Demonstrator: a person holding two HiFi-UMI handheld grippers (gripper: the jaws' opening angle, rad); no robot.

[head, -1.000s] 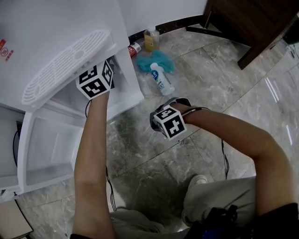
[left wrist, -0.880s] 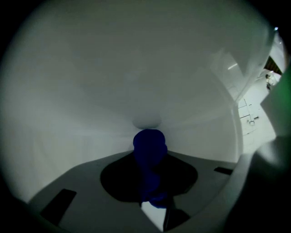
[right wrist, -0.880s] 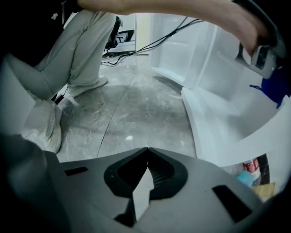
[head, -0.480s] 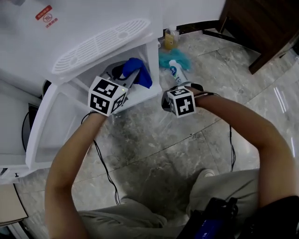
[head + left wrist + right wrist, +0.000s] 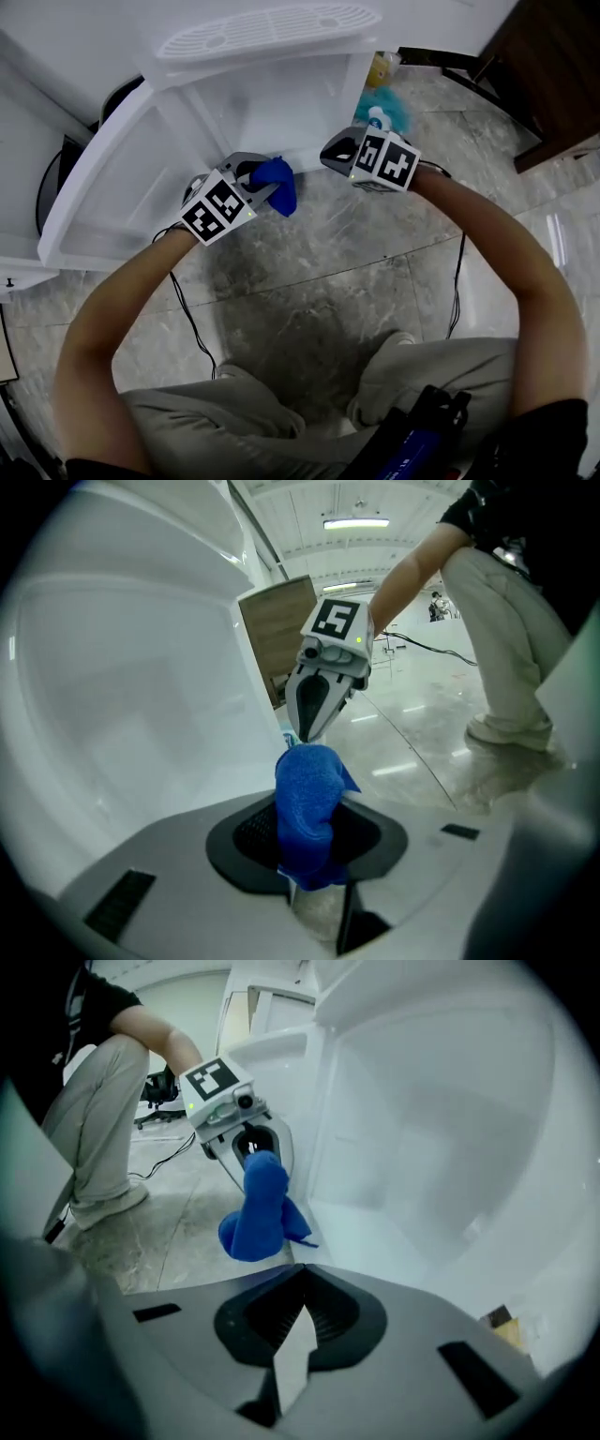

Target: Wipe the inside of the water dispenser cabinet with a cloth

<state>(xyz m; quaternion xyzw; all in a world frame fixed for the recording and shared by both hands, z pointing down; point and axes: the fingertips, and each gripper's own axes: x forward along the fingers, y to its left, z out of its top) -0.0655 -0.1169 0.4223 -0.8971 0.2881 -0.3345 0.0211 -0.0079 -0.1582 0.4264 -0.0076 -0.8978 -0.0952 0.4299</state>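
Compared with a second ago, the left gripper [image 5: 255, 180] is found drawn out of the water dispenser cabinet [image 5: 281, 103] and brought lower, in front of its opening. The right gripper [image 5: 303, 728] is found raised from mid-floor to the cabinet's right front edge.

A blue cloth [image 5: 277, 183] is pinched between the left fingers, bunched into a thick roll. Its long axis runs straight out along the fingers, and its free end is turned to the right and slightly far, towards the right gripper. The right fingers are pressed together, with nothing held between them. Their tip is seen near the cloth's free end, but contact cannot be confirmed from any view.

The cloth is held just outside the cabinet, above the marble floor [image 5: 309, 272] and level with the lower front edge. The open door [image 5: 103, 187] is swung out to the left.

The coming move is judged to turn on one relation. The cabinet's white interior lies on the far side of the cloth and a little left of where its free end points. The left gripper is the one that carries the cloth and stands before the opening, so it is better placed to wipe. For the cloth to meet the inner walls again, its end would have to be swung from rightward to farward and then pushed in past the front edge.
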